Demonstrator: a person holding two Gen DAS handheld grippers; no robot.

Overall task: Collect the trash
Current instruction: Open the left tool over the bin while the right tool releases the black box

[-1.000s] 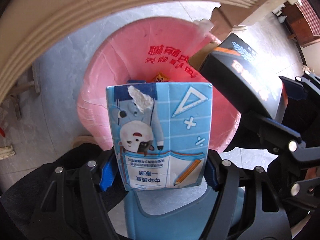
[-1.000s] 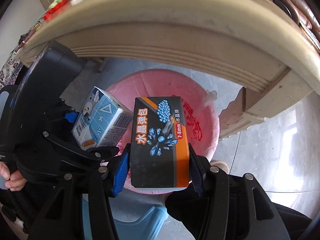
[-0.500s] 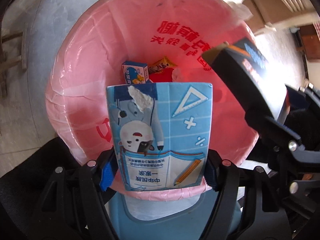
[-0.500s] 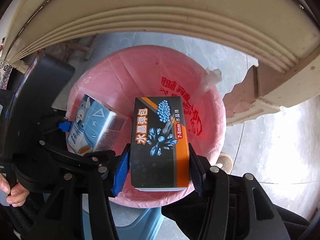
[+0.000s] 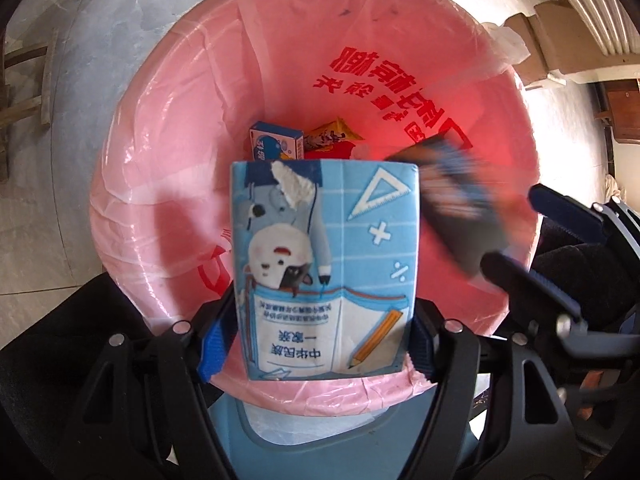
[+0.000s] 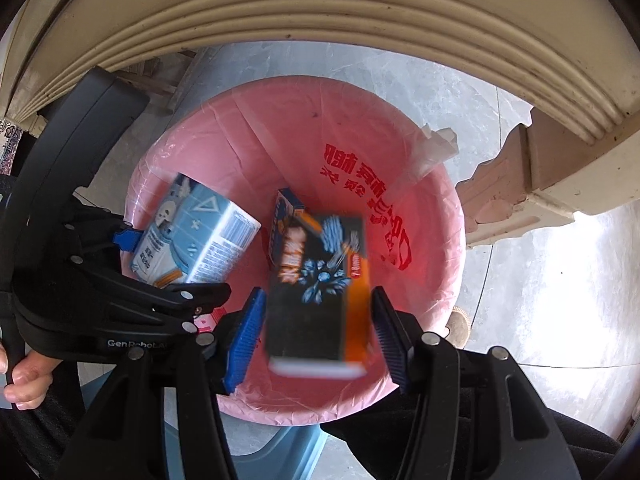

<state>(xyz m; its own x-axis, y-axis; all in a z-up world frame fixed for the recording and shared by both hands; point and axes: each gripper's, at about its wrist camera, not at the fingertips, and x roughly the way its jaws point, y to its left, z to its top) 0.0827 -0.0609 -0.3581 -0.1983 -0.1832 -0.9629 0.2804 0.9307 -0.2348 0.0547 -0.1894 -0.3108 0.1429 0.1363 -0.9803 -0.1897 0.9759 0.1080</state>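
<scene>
My left gripper [image 5: 316, 344] is shut on a light blue carton [image 5: 324, 268] and holds it over the pink-lined trash bin [image 5: 168, 128]. The carton [image 6: 196, 240] and the left gripper [image 6: 132, 264] also show in the right wrist view. My right gripper [image 6: 316, 336] has its jaws spread open. A black and orange box [image 6: 320, 284], blurred, is loose between them and falling into the bin [image 6: 424, 280]. It shows blurred in the left wrist view [image 5: 460, 208]. A small blue box [image 5: 276, 144] and snack wrappers [image 5: 328, 136] lie at the bin's bottom.
A cream ribbed table edge [image 6: 320, 12] arches over the bin, with its carved leg [image 6: 516, 184] to the right. A light blue plastic stool [image 5: 320, 440] stands below the bin's near rim. Grey tiled floor [image 6: 540, 300] surrounds it.
My right gripper has opened and let go of the black and orange box, which now drops into the bin. Both grippers have moved closer over the bin. The left still holds the carton.
</scene>
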